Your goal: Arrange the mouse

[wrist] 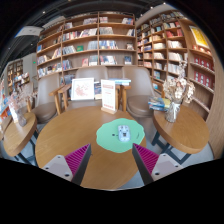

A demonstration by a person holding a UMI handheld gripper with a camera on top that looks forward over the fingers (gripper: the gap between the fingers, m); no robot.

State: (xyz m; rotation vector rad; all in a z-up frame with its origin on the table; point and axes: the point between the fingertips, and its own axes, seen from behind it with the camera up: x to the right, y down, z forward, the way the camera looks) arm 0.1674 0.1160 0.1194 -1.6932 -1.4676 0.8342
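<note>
Hovering with gripper [111, 160] fingers spread apart and empty, mouse [122, 132] sitting on green mat [110, 135] just ahead, slightly right of centre.

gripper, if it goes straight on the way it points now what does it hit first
Most likely the green mat with the mouse on it, lying on the round table just ahead of the open gripper. Depth is hard to judge; a high path would pass over them.

Round wooden tables [75, 135]; tall bookshelves [95, 42] lining walls; chairs [140, 100] behind.
</note>
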